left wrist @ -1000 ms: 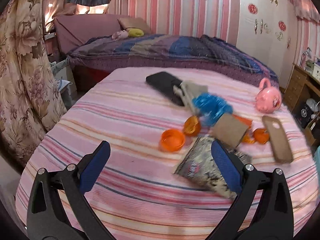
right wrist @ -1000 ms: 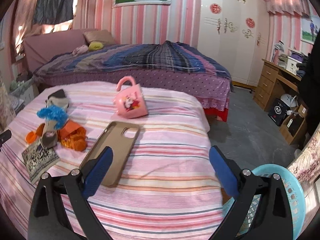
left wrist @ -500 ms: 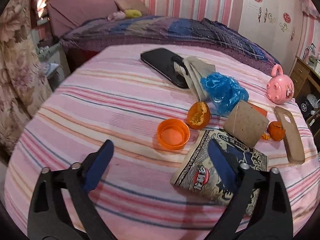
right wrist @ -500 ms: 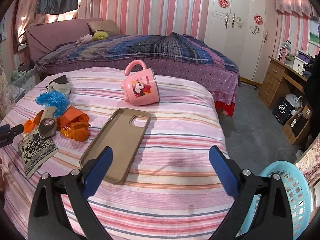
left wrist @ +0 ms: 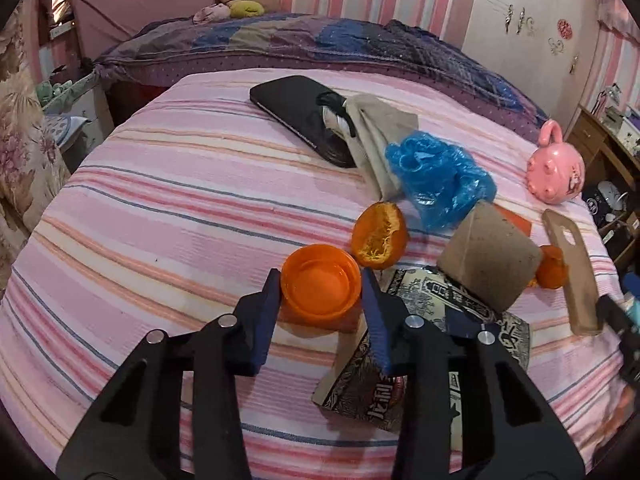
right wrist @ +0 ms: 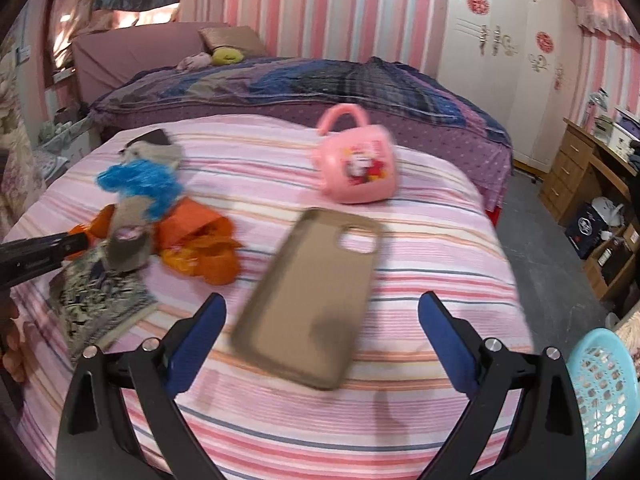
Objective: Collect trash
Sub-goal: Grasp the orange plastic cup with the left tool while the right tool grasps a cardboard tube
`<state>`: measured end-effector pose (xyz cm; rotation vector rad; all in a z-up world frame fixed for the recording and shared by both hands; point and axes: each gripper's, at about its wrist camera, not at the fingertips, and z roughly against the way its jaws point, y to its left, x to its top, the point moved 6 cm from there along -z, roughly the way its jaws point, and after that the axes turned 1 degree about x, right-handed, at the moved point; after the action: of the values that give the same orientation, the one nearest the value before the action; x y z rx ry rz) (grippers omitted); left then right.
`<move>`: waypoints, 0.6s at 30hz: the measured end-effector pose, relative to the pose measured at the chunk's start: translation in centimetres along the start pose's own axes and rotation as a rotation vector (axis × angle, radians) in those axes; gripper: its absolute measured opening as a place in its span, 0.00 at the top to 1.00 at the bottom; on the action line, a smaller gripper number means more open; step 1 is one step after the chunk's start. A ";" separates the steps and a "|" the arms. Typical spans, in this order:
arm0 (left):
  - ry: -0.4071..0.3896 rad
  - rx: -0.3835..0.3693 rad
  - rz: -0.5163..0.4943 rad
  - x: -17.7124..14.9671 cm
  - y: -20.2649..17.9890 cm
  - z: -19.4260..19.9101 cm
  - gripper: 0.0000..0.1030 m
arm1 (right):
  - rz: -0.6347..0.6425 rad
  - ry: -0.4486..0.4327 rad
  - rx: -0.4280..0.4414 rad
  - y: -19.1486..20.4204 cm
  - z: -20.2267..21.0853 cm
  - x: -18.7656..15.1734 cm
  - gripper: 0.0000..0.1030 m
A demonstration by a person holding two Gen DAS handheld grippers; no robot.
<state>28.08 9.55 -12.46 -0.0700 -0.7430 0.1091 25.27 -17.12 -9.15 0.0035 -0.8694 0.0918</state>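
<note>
Left wrist view: left gripper (left wrist: 322, 286) closing, blue pads either side of orange lid (left wrist: 320, 290) on striped bed (left wrist: 180, 220), pads appear to touch its rim | orange peel (left wrist: 379, 236) just beyond | right gripper (right wrist: 322, 320) spread wide, empty, phone case (right wrist: 312, 296) between its fingers

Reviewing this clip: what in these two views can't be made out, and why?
- Left wrist view: whether the left gripper, jaws closing, presses the orange lid; too close to tell.
- Left wrist view: snack packet print, partly covered by the gripper arm.
- Right wrist view: phone case and pink mug smeared by motion.
- Right wrist view: blue basket cut by the edge.
</note>
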 end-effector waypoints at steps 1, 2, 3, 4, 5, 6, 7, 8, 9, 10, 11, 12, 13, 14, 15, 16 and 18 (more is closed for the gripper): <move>-0.005 -0.002 0.001 0.0 0.1 0.1 0.62 | 0.004 -0.002 0.019 0.8 0.0 0.0 0.08; -0.009 0.010 -0.005 0.0 0.3 0.4 0.62 | 0.006 -0.003 0.029 1.3 0.0 0.0 0.08; -0.012 0.022 -0.012 0.0 0.6 0.6 0.62 | 0.015 -0.003 0.050 2.3 -0.1 0.1 0.08; -0.016 0.037 -0.019 0.0 0.9 0.9 0.62 | 0.027 -0.001 0.061 3.1 -0.3 0.3 0.08; -0.021 0.050 -0.025 0.0 1.2 1.1 0.62 | 0.045 -0.001 0.066 4.0 -0.4 0.5 0.08; -0.027 0.065 -0.031 0.0 1.6 1.4 0.62 | 0.058 -0.005 0.069 4.6 -0.3 0.8 0.08; -0.032 0.077 -0.034 0.0 2.1 1.7 0.62 | 0.071 -0.012 0.075 5.4 -0.4 0.9 0.08; -0.036 0.087 -0.034 0.0 2.5 1.9 0.62 | 0.083 -0.019 0.082 6.1 -0.4 1.1 0.08; -0.038 0.100 -0.030 -0.1 3.2 2.1 0.62 | 0.101 -0.027 0.097 7.2 -0.6 1.6 0.08; -0.040 0.109 -0.026 0.0 3.7 2.4 0.62 | 0.113 -0.030 0.106 8.0 -0.8 1.9 0.08; -0.041 0.117 -0.022 0.0 4.3 2.6 0.62 | 0.119 -0.031 0.111 8.5 -0.9 2.1 0.08; -0.044 0.130 -0.015 0.0 5.0 2.8 0.62 | 0.134 -0.034 0.122 9.4 -1.1 2.4 0.08; -0.048 0.140 -0.009 0.0 5.5 3.1 0.62 | 0.147 -0.035 0.132 10.2 -1.4 2.7 0.08; -0.052 0.149 -0.002 0.1 6.0 3.3 0.62 | 0.158 -0.034 0.136 10.8 -1.5 2.8 0.08; -0.057 0.157 0.011 0.2 6.6 3.6 0.62 | 0.176 -0.030 0.133 11.7 -1.9 3.1 0.09; -0.058 0.159 0.021 0.3 7.0 3.8 0.62 | 0.192 -0.025 0.132 12.5 -2.4 3.3 0.09; -0.058 0.160 0.045 0.4 7.7 4.1 0.62 | 0.200 -0.012 0.140 13.3 -2.8 3.4 0.10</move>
<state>25.01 17.36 -9.96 0.0687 -0.7888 0.2140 28.53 -3.45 -8.83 0.0487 -0.8727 0.3403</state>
